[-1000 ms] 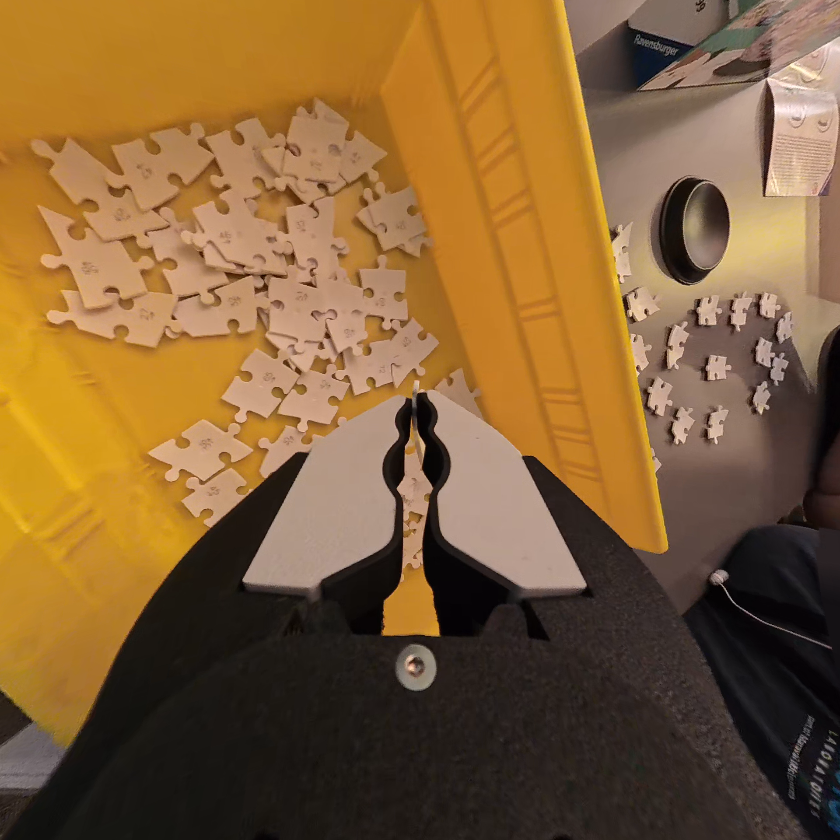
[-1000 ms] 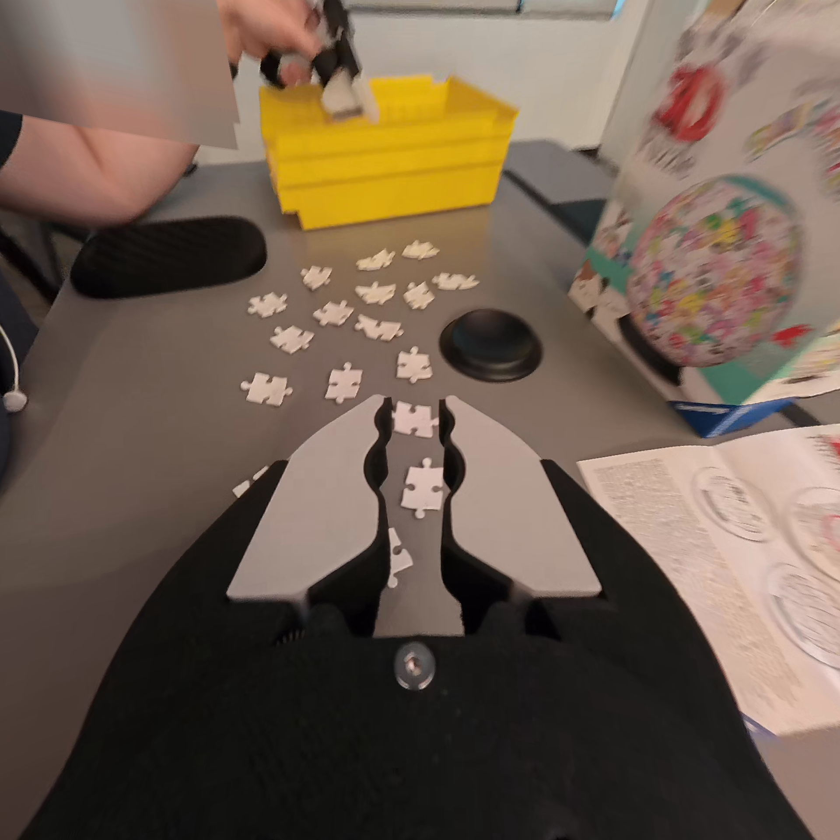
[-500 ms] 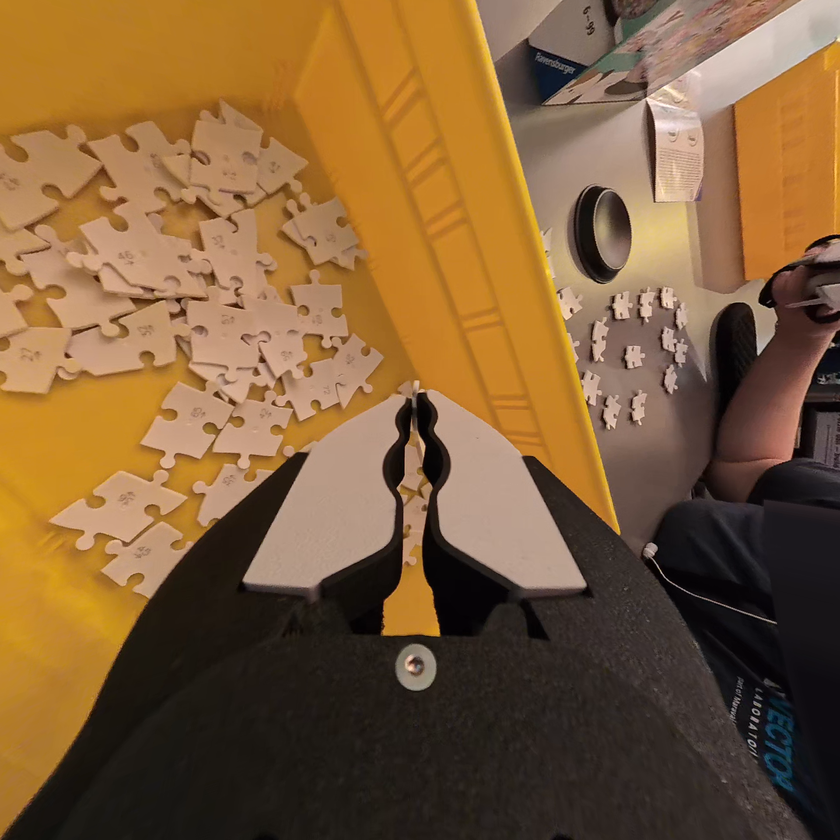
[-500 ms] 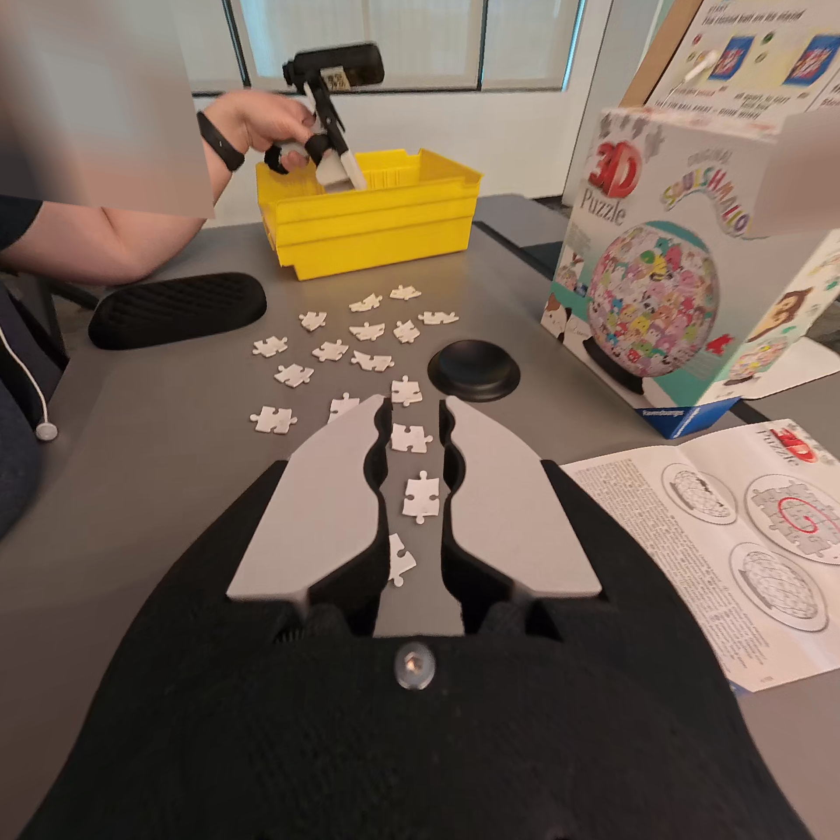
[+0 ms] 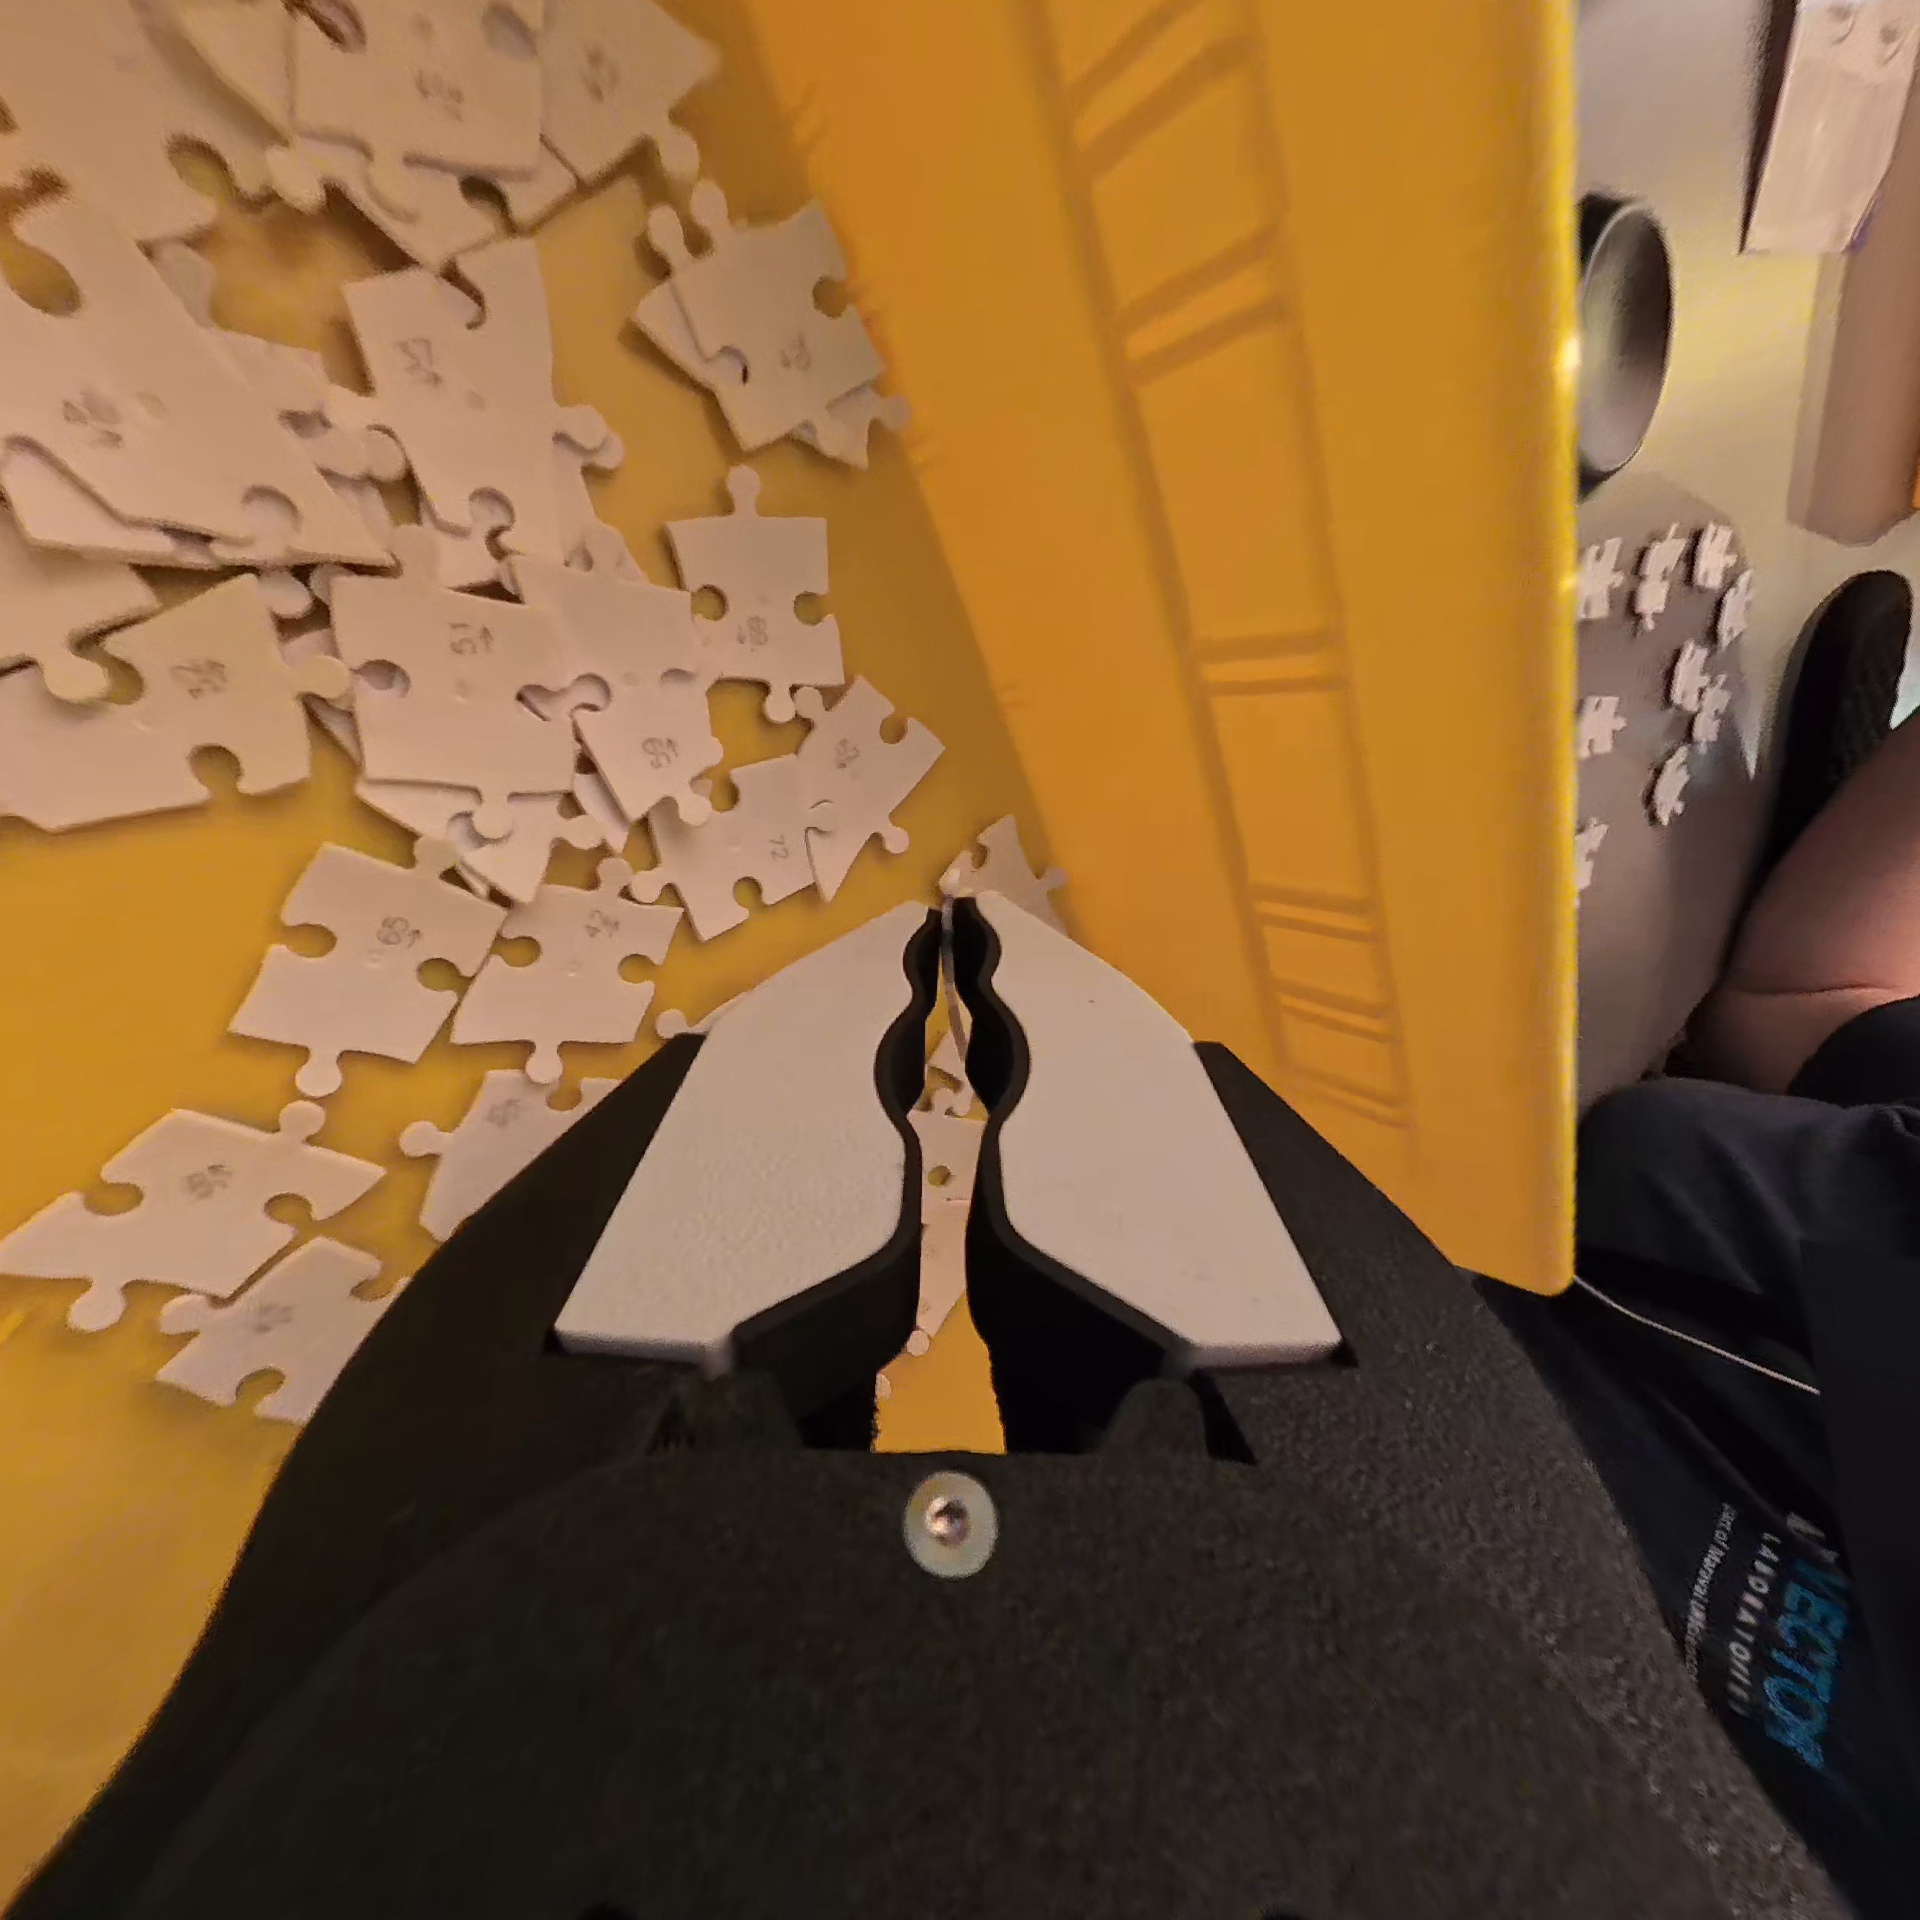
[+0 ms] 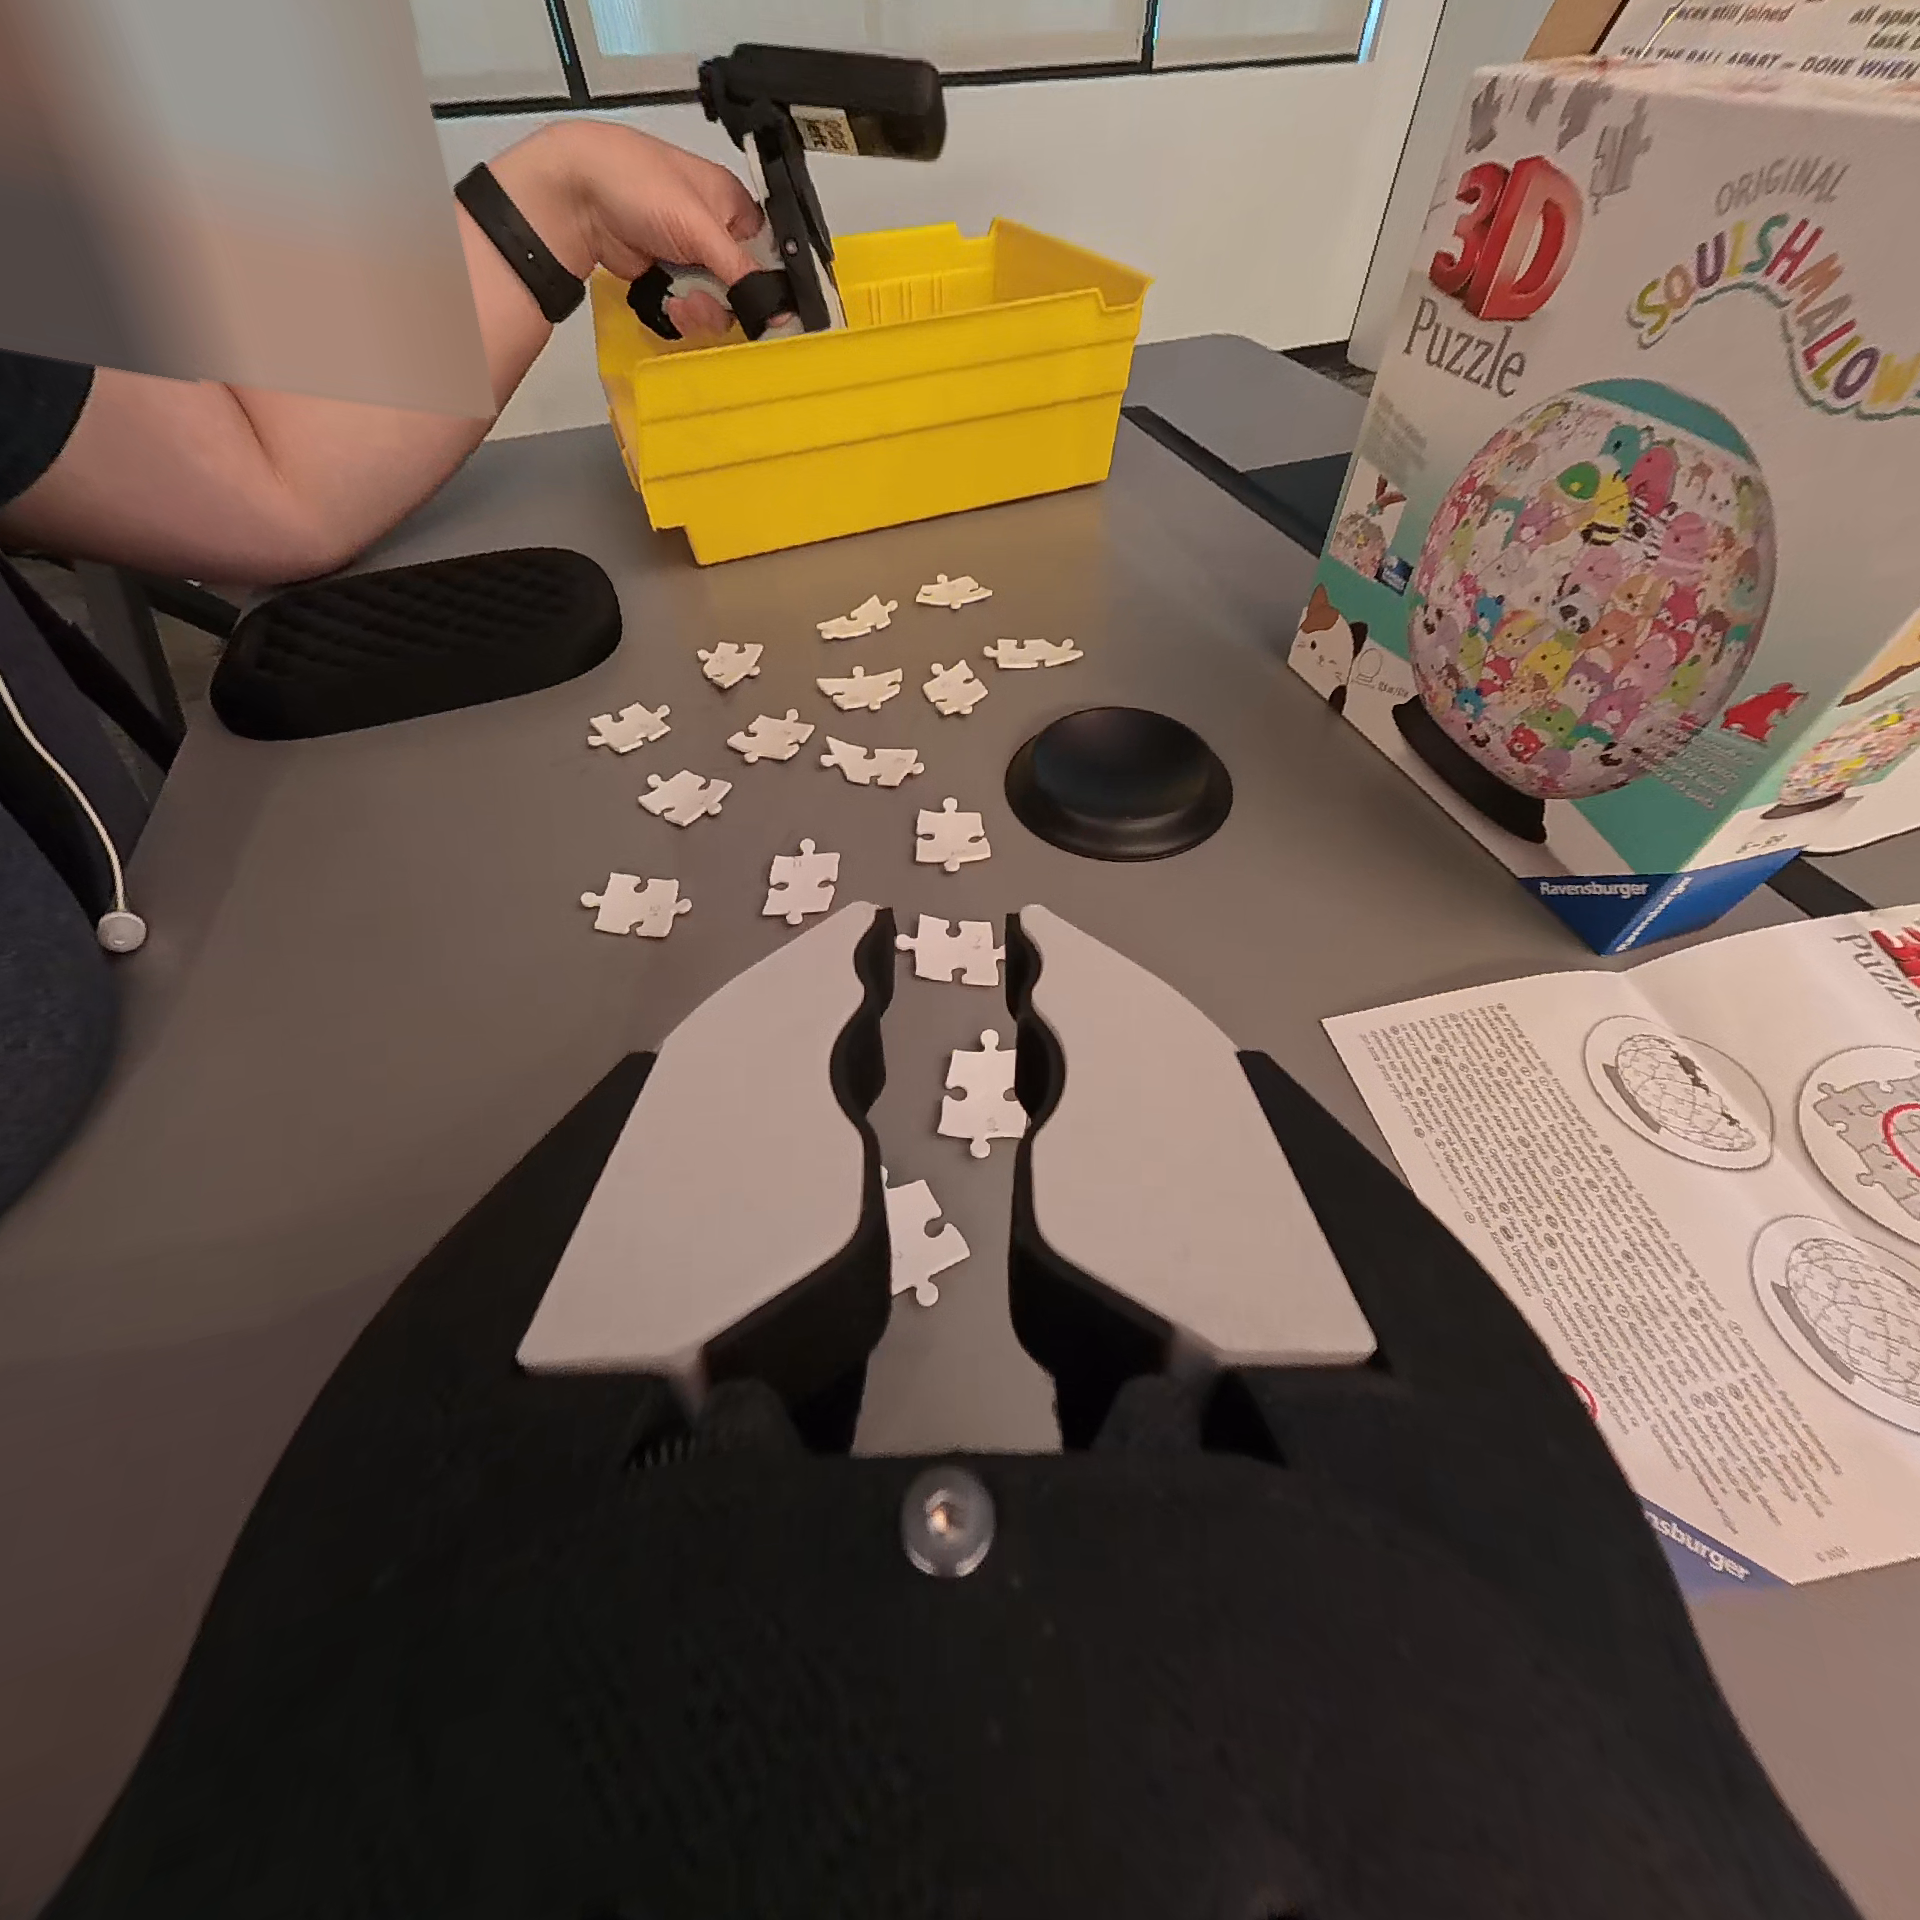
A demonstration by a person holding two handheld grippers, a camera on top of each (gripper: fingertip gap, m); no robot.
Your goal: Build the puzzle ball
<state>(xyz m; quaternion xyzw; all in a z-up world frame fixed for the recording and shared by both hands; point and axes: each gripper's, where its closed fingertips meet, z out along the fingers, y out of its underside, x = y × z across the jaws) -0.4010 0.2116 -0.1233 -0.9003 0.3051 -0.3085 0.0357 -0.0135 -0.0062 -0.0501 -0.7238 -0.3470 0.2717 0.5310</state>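
Sorting step: the left gripper [image 5: 948, 920] pinches one puzzle piece [image 5: 949, 971] edge-on inside the yellow bin [image 5: 1195, 520] (near its wall). Next, I judge, carry it to the table [image 6: 416, 1039]; the right gripper [image 6: 951, 935] hangs parted, empty.

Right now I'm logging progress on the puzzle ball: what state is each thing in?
Left gripper: shut on a piece, inside the bin.
Right gripper: open, empty.
Table pieces: loose, unjoined.
Stand: empty.
Leaflet: unfolded.
Box: upright.

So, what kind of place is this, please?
Probably an office or lab desk: a grey table near windows, with a black armrest pad and a yellow parts bin.
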